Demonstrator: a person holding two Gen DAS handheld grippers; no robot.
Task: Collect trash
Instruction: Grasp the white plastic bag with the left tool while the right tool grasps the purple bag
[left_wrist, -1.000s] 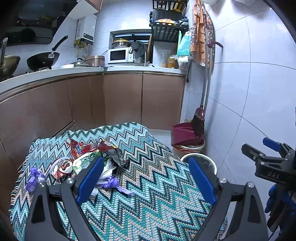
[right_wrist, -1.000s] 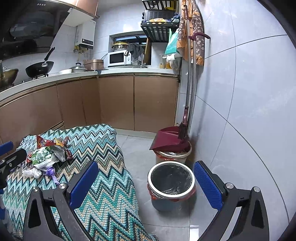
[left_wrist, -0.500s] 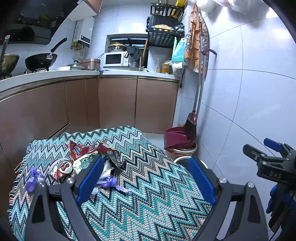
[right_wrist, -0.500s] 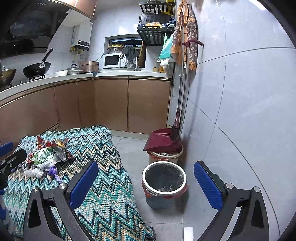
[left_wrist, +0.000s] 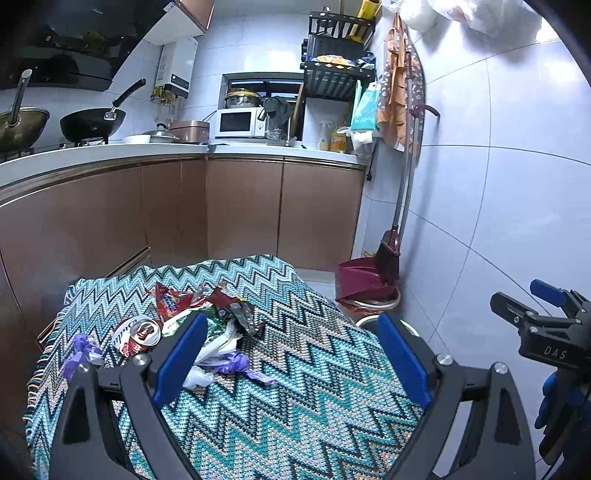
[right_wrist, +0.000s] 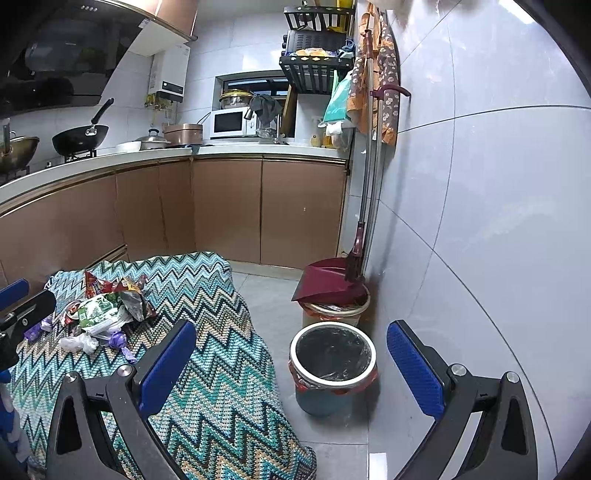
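- Your left gripper (left_wrist: 291, 354) hangs above the zigzag blanket (left_wrist: 295, 398) with its jaws spread wide and nothing between the blue pads
- Your right gripper (right_wrist: 295, 365) is just as wide open and empty, held over the floor at the blanket's right edge
- The trash sits in one heap on the far left part of the blanket: a crushed red can (left_wrist: 138, 332) lying on its side, a red snack wrapper (left_wrist: 171, 301) behind it, a green packet (right_wrist: 98, 308) and a silvery torn wrapper (left_wrist: 242, 314) in the middle
- A crumpled white plastic scrap (left_wrist: 199, 376) and a purple twisted scrap (left_wrist: 238, 363) lie at the near edge of the heap, just beside your left gripper's left pad in the left wrist view; another purple scrap (left_wrist: 81, 350) lies apart at the blanket's left border
- The lined bin (right_wrist: 332, 365) stands on the floor tiles to the right of the blanket, its white rim open; between your right gripper's pads in the right wrist view
- Behind it a second bin (right_wrist: 334, 312) carries a dark red dustpan (right_wrist: 325, 282), with a broom (right_wrist: 360, 236) leaning on the wall
- Your gloved right hand (left_wrist: 557, 398) shows at the edge of the left wrist view
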